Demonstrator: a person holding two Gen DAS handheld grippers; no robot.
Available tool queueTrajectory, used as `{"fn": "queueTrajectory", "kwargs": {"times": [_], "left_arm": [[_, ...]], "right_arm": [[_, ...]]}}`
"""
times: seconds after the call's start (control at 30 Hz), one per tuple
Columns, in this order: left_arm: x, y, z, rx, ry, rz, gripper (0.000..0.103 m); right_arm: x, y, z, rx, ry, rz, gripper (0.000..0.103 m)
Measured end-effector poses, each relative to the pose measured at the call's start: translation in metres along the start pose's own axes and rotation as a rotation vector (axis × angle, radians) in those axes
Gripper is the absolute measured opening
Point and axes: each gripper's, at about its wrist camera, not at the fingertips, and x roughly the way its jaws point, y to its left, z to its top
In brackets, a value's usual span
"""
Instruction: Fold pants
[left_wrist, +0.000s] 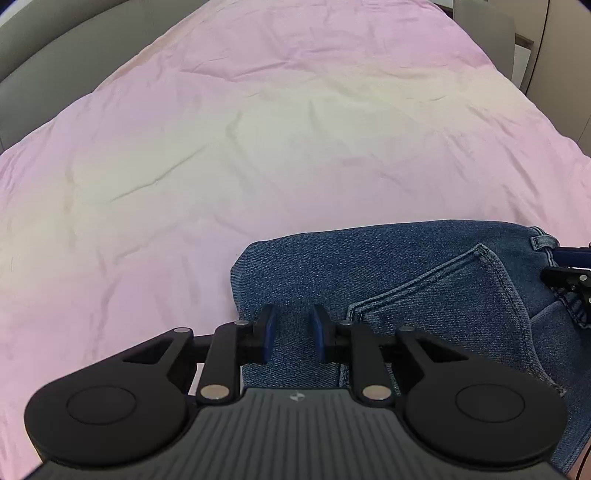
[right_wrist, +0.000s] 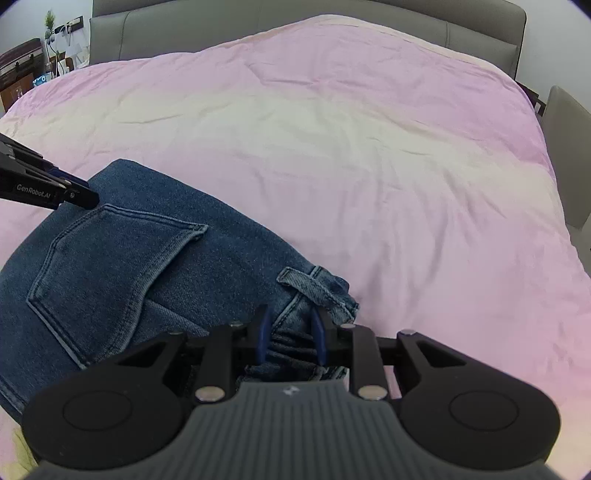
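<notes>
Blue denim pants (left_wrist: 388, 280) lie folded on a pink duvet (left_wrist: 258, 147), back pocket facing up. My left gripper (left_wrist: 293, 334) sits at the folded left edge of the pants, its blue pads apart with denim between them. My right gripper (right_wrist: 290, 332) is at the waistband end by a belt loop (right_wrist: 314, 286), pads apart around bunched waistband denim. The pants (right_wrist: 147, 258) fill the lower left of the right wrist view, where the left gripper (right_wrist: 70, 192) also shows. The right gripper (left_wrist: 569, 277) shows at the right edge of the left wrist view.
The duvet (right_wrist: 369, 147) covers a wide bed with a grey padded headboard (right_wrist: 295, 22) behind. A grey chair (right_wrist: 569, 147) stands at the bed's right side. A cluttered desk (right_wrist: 29, 70) is at the far left.
</notes>
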Motion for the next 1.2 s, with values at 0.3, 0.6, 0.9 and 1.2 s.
{"fn": "queueTrajectory", "kwargs": {"times": [0.3,0.6,0.9,1.2], "left_arm": [[0.003,-0.005,0.007,-0.059,0.015,0.025,0.028],[-0.063,0.011,-0.014,-0.132,0.009,0.032,0.048],[-0.102,0.037,-0.071,-0.322,-0.012,-0.096,0.064],[-0.061,0.069,-0.104,-0.616,-0.043,-0.188,0.065]], "right_arm": [[0.003,-0.003,0.000,0.037,0.037,0.008,0.021],[-0.054,-0.002,-0.001,0.107,0.022,0.016,0.072],[-0.081,-0.042,-0.072,0.492,0.103,0.199,0.072],[-0.046,-0.075,-0.114,0.792,0.093,0.418,0.072]]}}
